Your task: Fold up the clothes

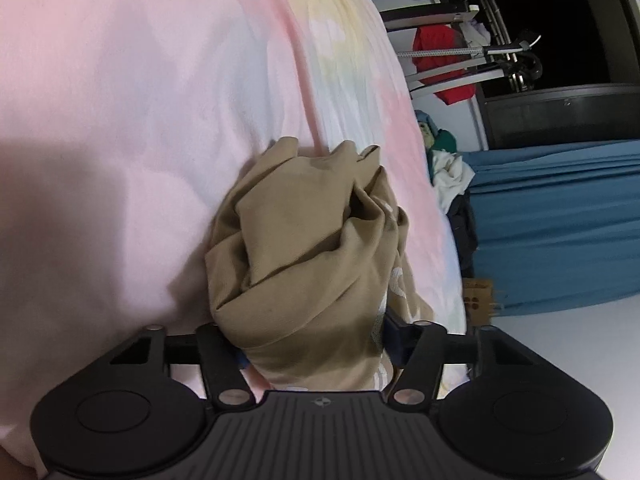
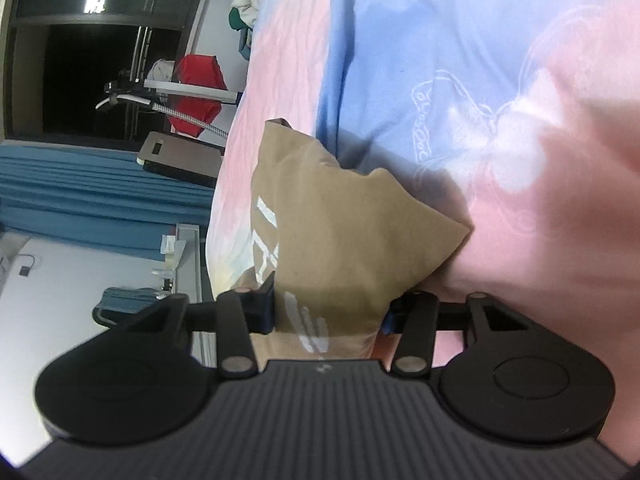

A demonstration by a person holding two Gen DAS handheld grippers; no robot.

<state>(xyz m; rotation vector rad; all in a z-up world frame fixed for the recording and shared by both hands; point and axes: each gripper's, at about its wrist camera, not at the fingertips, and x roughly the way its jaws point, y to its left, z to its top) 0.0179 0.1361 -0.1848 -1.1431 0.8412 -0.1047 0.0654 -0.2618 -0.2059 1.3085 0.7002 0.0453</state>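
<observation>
A tan garment with white print (image 1: 312, 236) lies bunched on a pink and pastel bed cover (image 1: 120, 120). My left gripper (image 1: 312, 344) has its jaws around a thick bunch of this cloth, and the fingertips are hidden by it. In the right wrist view the same tan garment (image 2: 340, 232) stands in a folded peak on the bed cover (image 2: 520, 200). My right gripper (image 2: 328, 312) has its blue-padded fingers (image 2: 264, 308) closed on the garment's lower edge.
The bed's edge runs beside the garment. Beyond it are blue curtains (image 1: 560, 220), a rack with a red cloth (image 1: 440, 64), a pile of other clothes (image 1: 448, 168), a dark window (image 2: 80, 80) and a cardboard box (image 1: 478, 300) on the floor.
</observation>
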